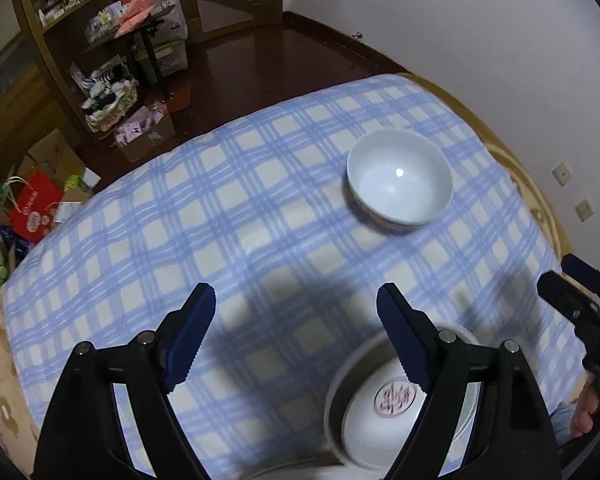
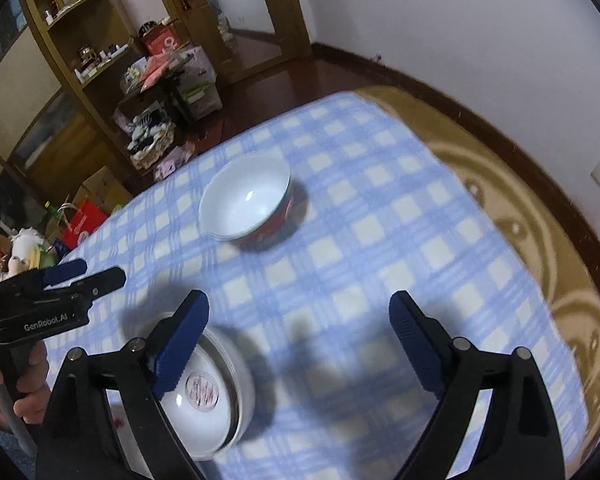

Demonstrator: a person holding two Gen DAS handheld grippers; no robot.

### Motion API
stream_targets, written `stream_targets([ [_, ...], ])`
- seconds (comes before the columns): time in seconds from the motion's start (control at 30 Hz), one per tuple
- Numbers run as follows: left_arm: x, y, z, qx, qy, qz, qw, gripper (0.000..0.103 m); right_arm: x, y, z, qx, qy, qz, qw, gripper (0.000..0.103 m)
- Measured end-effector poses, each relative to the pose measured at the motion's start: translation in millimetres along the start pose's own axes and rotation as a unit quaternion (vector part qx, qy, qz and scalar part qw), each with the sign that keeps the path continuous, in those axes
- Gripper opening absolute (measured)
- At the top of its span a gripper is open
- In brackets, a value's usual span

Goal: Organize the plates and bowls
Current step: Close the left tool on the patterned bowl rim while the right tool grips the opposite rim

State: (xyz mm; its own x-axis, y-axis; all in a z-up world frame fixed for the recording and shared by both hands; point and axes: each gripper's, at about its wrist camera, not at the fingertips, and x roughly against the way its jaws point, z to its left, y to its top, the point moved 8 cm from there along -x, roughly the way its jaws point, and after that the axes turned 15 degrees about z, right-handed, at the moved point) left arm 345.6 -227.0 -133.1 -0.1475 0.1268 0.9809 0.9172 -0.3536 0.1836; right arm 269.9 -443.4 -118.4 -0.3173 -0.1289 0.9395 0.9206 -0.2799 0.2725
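Beyond both pairs of fingers the checked blue cloth [image 1: 228, 216] lay bare for a long way, and I had open room to move on it. My left gripper [image 1: 296, 336] stood with its jaws wide apart and nothing between them, only cloth and its own shadow under the tips. My right gripper [image 2: 299, 340] stood just as wide and held nothing either.

Ahead of the left fingers and off to their right sat the stacked bowls [image 1: 400, 182], upright and well apart from the tips. In the right wrist view the same stack [image 2: 246, 200] stood ahead and a little left of the fingers. Its rim showed more than one layer, but I could not count them. Its outer wall was red in the right wrist view.

Under and behind the left gripper's right finger lay the nested plates [image 1: 396, 408]. I counted at least two rims, and the top plate bore a round red mark. In the right wrist view that pile [image 2: 216, 396] sat under the left finger, near the close edge of the cloth.

Past the cloth's right edge a brown patterned cover [image 2: 540, 240] ran on towards the wall, while the far edge dropped to a dark floor [image 1: 260, 52]
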Motion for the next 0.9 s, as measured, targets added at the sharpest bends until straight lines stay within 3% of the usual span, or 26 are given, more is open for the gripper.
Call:
stream_targets([
  [0.1,3,16,3,0.012,-0.028,-0.034,0.9990,0.082,1,25,-2,0.005,-0.021,-0.018,1.000,0.096],
  [0.3,-2,43,2,0.015,-0.053,-0.043,0.9976,0.079,-6,63,4,0.005,-0.005,-0.031,0.999,0.095],
  [0.43,-12,61,-9,-0.011,-0.074,-0.054,0.9958,0.079,-18,75,9,0.000,-0.003,-0.024,1.000,0.093],
  [0.6,-38,70,-21,-0.012,-0.094,-0.043,0.9946,0.079,-47,82,8,-0.029,0.019,-0.006,0.999,0.079],
  [0.77,-62,82,-28,-0.003,-0.079,-0.031,0.9964,0.078,-78,80,1,-0.048,0.024,0.024,0.998,0.062],
  [0.9,-81,86,-33,0.007,-0.088,-0.006,0.9961,0.068,-95,81,-2,-0.059,0.060,0.047,0.995,0.061],
])
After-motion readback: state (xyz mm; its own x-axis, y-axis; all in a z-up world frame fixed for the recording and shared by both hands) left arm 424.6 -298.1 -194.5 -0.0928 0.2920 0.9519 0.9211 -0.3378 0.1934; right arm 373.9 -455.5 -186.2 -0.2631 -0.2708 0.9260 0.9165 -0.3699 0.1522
